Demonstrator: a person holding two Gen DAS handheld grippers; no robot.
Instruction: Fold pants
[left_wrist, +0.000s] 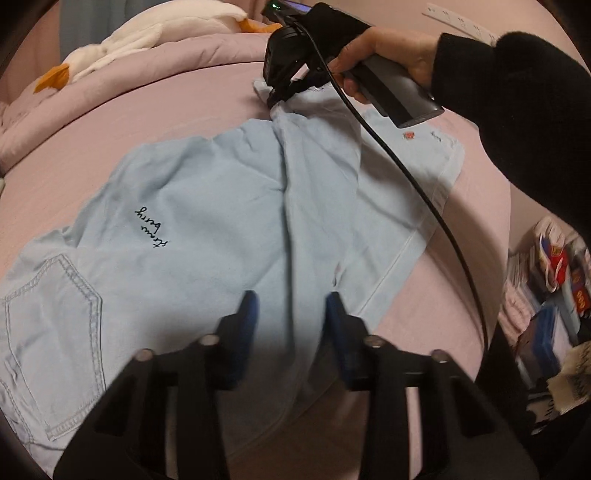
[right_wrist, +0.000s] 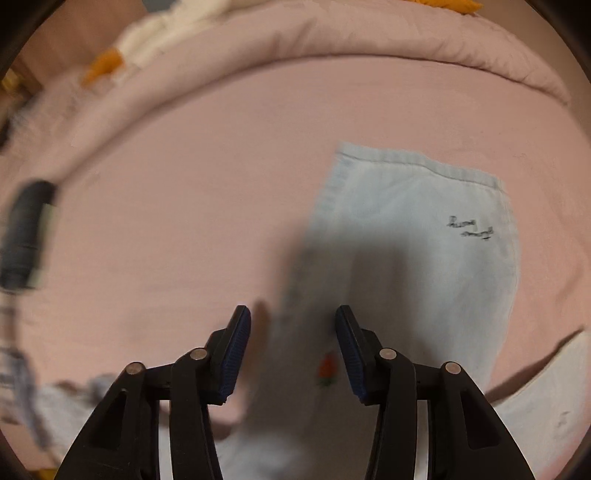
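Light blue pants (left_wrist: 207, 221) lie spread on a pink bed sheet (left_wrist: 166, 110), back pocket at the near left, legs reaching to the far right. My left gripper (left_wrist: 291, 306) is open just above the seat of the pants, holding nothing. My right gripper (left_wrist: 282, 94) hangs at the far end of a leg in the left wrist view, fingers down on the cloth. In the right wrist view my right gripper (right_wrist: 293, 325) is open, its fingers either side of a pant leg (right_wrist: 406, 240) with a hem and dark lettering.
A pink quilt (left_wrist: 129, 66) with a white and orange plush toy (left_wrist: 147, 33) lies along the far side of the bed. The bed edge falls off at the right, with cluttered boxes and bags (left_wrist: 546, 295) on the floor beyond it.
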